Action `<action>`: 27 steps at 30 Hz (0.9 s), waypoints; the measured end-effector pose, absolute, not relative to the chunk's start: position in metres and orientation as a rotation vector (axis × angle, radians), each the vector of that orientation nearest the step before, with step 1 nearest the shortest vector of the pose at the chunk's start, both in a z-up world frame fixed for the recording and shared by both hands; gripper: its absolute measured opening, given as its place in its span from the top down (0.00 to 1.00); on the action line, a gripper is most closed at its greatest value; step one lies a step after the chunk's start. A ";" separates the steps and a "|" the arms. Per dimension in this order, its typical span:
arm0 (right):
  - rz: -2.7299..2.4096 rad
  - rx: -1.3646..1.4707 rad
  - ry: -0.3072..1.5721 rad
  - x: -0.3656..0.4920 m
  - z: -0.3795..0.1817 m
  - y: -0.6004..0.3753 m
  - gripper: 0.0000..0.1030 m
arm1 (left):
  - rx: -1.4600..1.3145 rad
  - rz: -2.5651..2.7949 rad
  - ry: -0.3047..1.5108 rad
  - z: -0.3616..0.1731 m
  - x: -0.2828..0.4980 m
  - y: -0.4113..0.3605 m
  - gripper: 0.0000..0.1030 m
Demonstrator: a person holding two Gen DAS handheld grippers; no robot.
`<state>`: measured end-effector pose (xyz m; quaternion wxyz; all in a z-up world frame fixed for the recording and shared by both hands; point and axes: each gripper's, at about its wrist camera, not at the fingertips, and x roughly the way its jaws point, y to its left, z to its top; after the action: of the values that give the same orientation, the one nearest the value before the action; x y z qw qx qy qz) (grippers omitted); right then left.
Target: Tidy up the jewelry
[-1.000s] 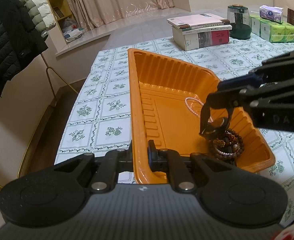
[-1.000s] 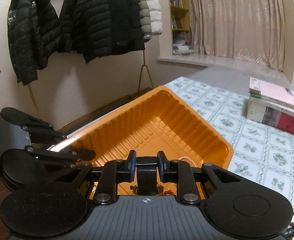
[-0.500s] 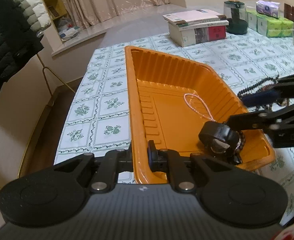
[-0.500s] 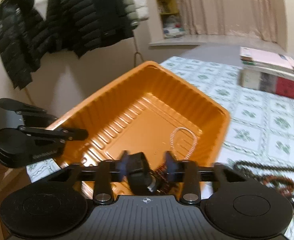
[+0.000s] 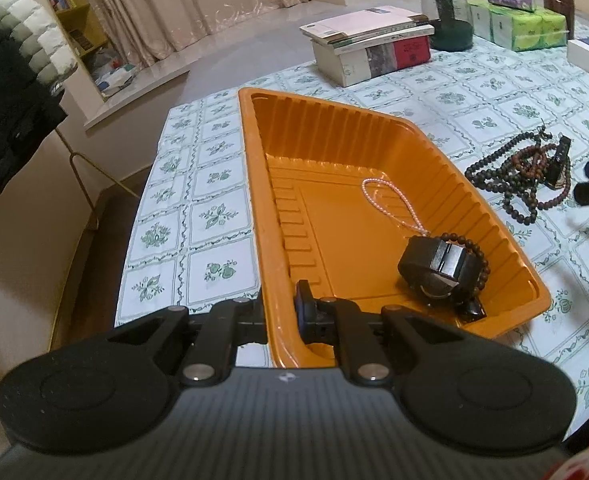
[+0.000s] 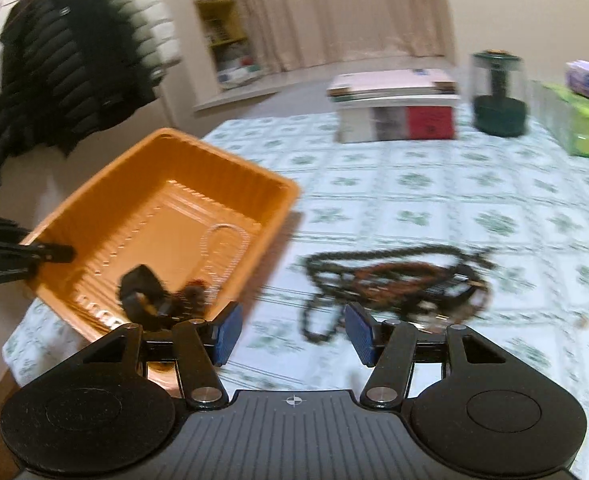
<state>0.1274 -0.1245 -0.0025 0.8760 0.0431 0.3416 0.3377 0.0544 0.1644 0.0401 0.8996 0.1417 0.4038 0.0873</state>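
The orange tray (image 5: 378, 136) looks like glossy ribbed plastic. The tablecloth (image 5: 214, 216) is smooth, printed, faintly shiny. Bead strands (image 5: 518, 176) beside the tray's right edge look like dull wood; the pearl strand (image 5: 390, 204) inside gleams softly.

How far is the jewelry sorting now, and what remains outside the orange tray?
Done: the pink bead strand and black watch lie in the orange tray. In hand: the left gripper clamps the tray's rim; the right gripper is open, empty. Left: the dark bead necklaces on the tablecloth.
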 end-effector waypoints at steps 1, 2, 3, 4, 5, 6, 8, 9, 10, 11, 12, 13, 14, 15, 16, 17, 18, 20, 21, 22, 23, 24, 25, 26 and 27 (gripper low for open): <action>0.689 0.094 0.714 0.127 -0.003 -0.130 0.44 | 0.299 0.178 0.837 0.041 0.055 0.164 0.90; 0.673 0.097 0.719 0.127 -0.004 -0.137 0.44 | 0.302 0.175 0.840 0.041 0.056 0.164 0.90; 0.656 0.102 0.725 0.127 -0.006 -0.143 0.44 | 0.307 0.171 0.840 0.042 0.056 0.163 0.90; 0.638 0.108 0.730 0.127 -0.008 -0.150 0.44 | 0.312 0.170 0.840 0.042 0.057 0.163 0.90; 0.619 0.113 0.735 0.127 -0.011 -0.158 0.44 | 0.316 0.169 0.841 0.042 0.057 0.162 0.90; 0.601 0.116 0.742 0.126 -0.014 -0.165 0.44 | 0.319 0.169 0.843 0.042 0.057 0.162 0.90; 0.560 0.125 0.750 0.127 -0.018 -0.179 0.44 | 0.324 0.169 0.846 0.043 0.058 0.162 0.90; 0.537 0.125 0.753 0.126 -0.020 -0.186 0.44 | 0.325 0.169 0.846 0.042 0.058 0.161 0.90; 0.516 0.125 0.755 0.127 -0.023 -0.191 0.44 | 0.329 0.171 0.847 0.043 0.058 0.160 0.90; 0.490 0.122 0.753 0.127 -0.025 -0.197 0.44 | 0.333 0.171 0.847 0.043 0.058 0.159 0.90; 0.465 0.117 0.749 0.129 -0.026 -0.203 0.44 | 0.337 0.172 0.846 0.043 0.059 0.158 0.90; 0.438 0.115 0.744 0.131 -0.028 -0.210 0.44 | 0.341 0.172 0.845 0.043 0.059 0.158 0.90; 0.414 0.114 0.742 0.134 -0.030 -0.216 0.44 | 0.344 0.173 0.845 0.043 0.059 0.158 0.90; 0.395 0.113 0.742 0.138 -0.032 -0.221 0.44 | 0.346 0.174 0.844 0.044 0.059 0.157 0.90; 0.378 0.108 0.738 0.142 -0.034 -0.226 0.44 | 0.347 0.176 0.846 0.044 0.060 0.157 0.90; 0.363 0.098 0.734 0.146 -0.037 -0.230 0.44 | 0.349 0.178 0.847 0.044 0.060 0.156 0.90; 0.344 0.084 0.731 0.151 -0.039 -0.234 0.44 | 0.349 0.180 0.848 0.044 0.060 0.156 0.90; 0.302 0.071 0.734 0.161 -0.045 -0.242 0.44 | 0.349 0.184 0.851 0.044 0.060 0.156 0.90; 0.292 0.074 0.733 0.165 -0.047 -0.246 0.44 | 0.349 0.187 0.852 0.044 0.060 0.156 0.90; 0.280 0.074 0.731 0.169 -0.050 -0.250 0.45 | 0.348 0.190 0.853 0.043 0.060 0.156 0.90; 0.269 0.068 0.734 0.174 -0.053 -0.253 0.45 | 0.348 0.192 0.853 0.043 0.060 0.156 0.90; 0.260 0.066 0.736 0.178 -0.055 -0.255 0.45 | 0.348 0.195 0.853 0.043 0.060 0.156 0.90; 0.255 0.067 0.737 0.182 -0.057 -0.257 0.45 | 0.350 0.197 0.853 0.043 0.061 0.155 0.90; 0.255 0.072 0.737 0.186 -0.058 -0.259 0.45 | 0.351 0.198 0.853 0.043 0.061 0.155 0.90; 0.258 0.076 0.733 0.188 -0.059 -0.260 0.45 | 0.352 0.199 0.853 0.044 0.061 0.154 0.90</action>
<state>0.1880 -0.2599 -0.0586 0.9248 0.0370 0.3572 0.1257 0.0610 0.1544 0.0435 0.8906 0.1697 0.4110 0.0957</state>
